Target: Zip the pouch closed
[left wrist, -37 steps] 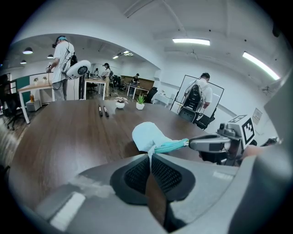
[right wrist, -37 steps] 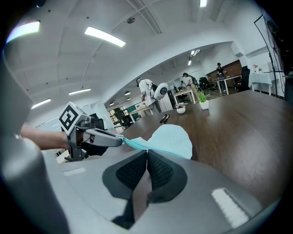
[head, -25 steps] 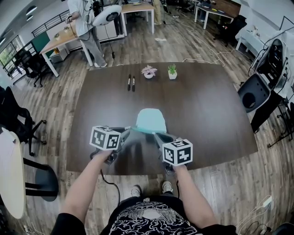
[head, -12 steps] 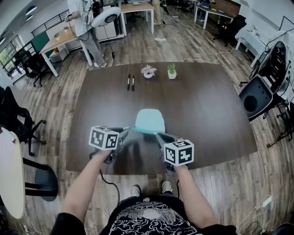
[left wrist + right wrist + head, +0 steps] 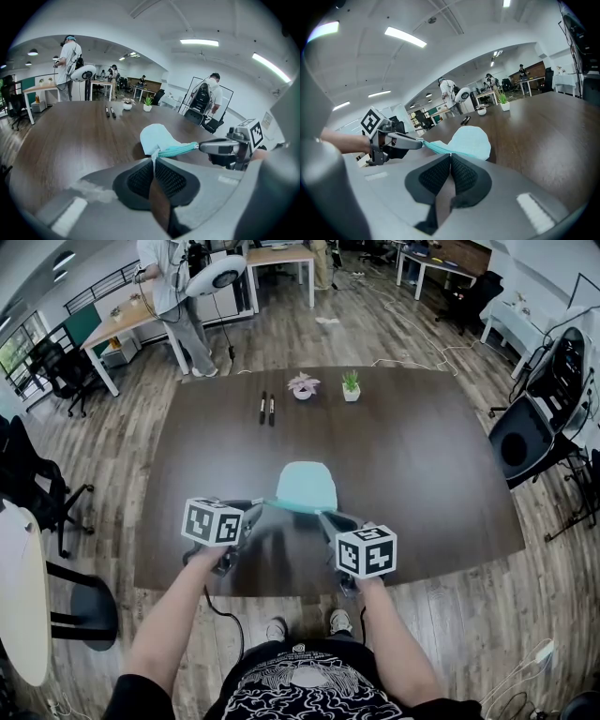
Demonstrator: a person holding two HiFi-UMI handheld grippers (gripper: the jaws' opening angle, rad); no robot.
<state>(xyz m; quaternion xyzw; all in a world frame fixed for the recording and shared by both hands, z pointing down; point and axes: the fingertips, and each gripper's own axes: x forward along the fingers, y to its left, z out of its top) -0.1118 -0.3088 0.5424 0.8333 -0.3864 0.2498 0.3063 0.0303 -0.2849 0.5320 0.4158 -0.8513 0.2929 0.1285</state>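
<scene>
A light teal pouch [image 5: 307,487] lies on the dark brown table [image 5: 422,474], its zipper edge [image 5: 292,508] lifted and stretched between my two grippers. My left gripper [image 5: 262,507] is shut on the pouch's left corner; in the left gripper view a strip of the pouch's fabric [image 5: 153,161] is pinched between the pads. My right gripper [image 5: 323,515] is shut on the right end of the zipper [image 5: 178,150]. In the right gripper view the zipper [image 5: 438,147] runs from my closed jaws across to the left gripper [image 5: 417,142]. Whether the pull tab is in that grip is hidden.
Two pens [image 5: 267,409] and two small potted plants [image 5: 304,386] [image 5: 352,385] stand at the table's far side. The table's near edge [image 5: 281,589] is just below my hands. Chairs [image 5: 520,432] stand at the right, and a person [image 5: 173,287] is by the desks behind.
</scene>
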